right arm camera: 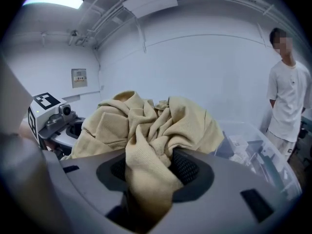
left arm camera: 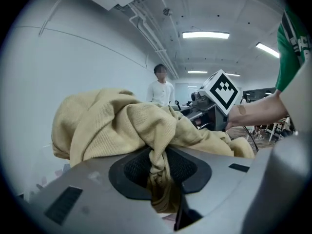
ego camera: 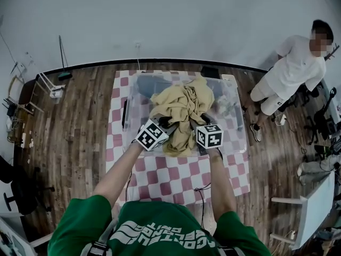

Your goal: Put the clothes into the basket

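Observation:
A bunched yellow garment (ego camera: 183, 111) hangs over the clear plastic basket (ego camera: 235, 126) on the checkered table. Both grippers hold it from the near side. My left gripper (ego camera: 166, 122) is shut on a twisted fold of the yellow garment (left arm camera: 126, 130), which runs down between its black pads. My right gripper (ego camera: 204, 118) is shut on a thicker wad of the same garment (right arm camera: 156, 130). The lower end of the cloth drapes over the basket's near rim. In the left gripper view the right gripper's marker cube (left arm camera: 219, 90) shows beyond the cloth.
A pink-and-white checkered cloth (ego camera: 176, 175) covers the table. Pale items (ego camera: 226, 105) lie in the basket's right end. A person in white (ego camera: 287, 73) stands at the far right. A white table (ego camera: 314, 207) and chairs stand to the right.

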